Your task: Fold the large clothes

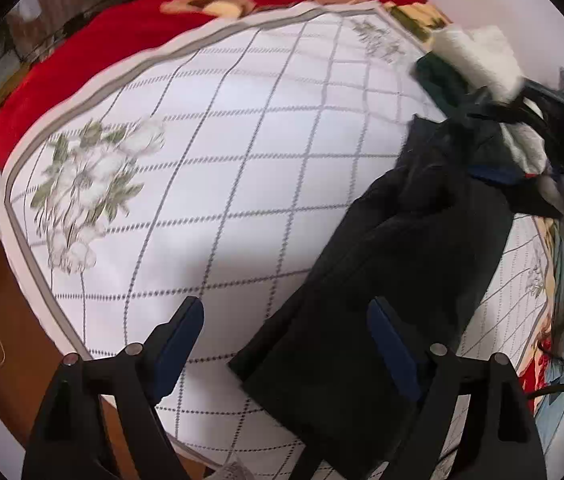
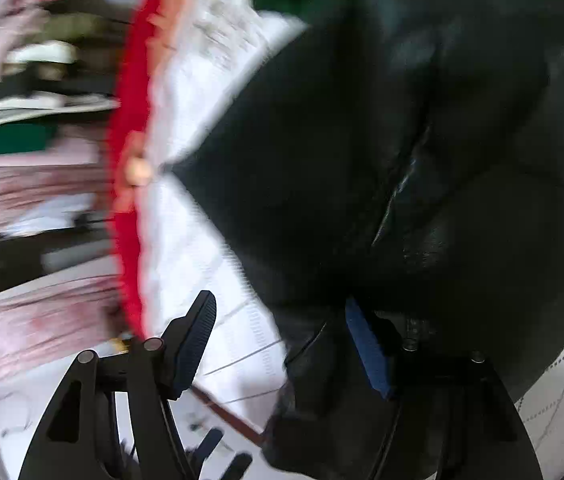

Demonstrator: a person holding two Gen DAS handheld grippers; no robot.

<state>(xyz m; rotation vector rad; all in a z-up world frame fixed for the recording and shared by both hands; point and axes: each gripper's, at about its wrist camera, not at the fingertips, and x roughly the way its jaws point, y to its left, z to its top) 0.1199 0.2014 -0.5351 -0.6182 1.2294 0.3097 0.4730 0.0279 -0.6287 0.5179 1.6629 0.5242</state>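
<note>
A long black folded garment [image 1: 394, 280] is lying on the bed's white grid-patterned quilt with grey flower prints [image 1: 218, 152], its near end sitting below the left gripper [image 1: 286, 344], whose blue-padded jaws are standing wide apart and pressing on nothing. The garment's far end is running into a blurred pile of dark and white clothes [image 1: 494, 92]. The right gripper [image 2: 282, 344] is gaping too, the black cloth passing behind its right finger; motion smear is hiding everything beyond the red blanket edge [image 2: 130, 184].
</note>
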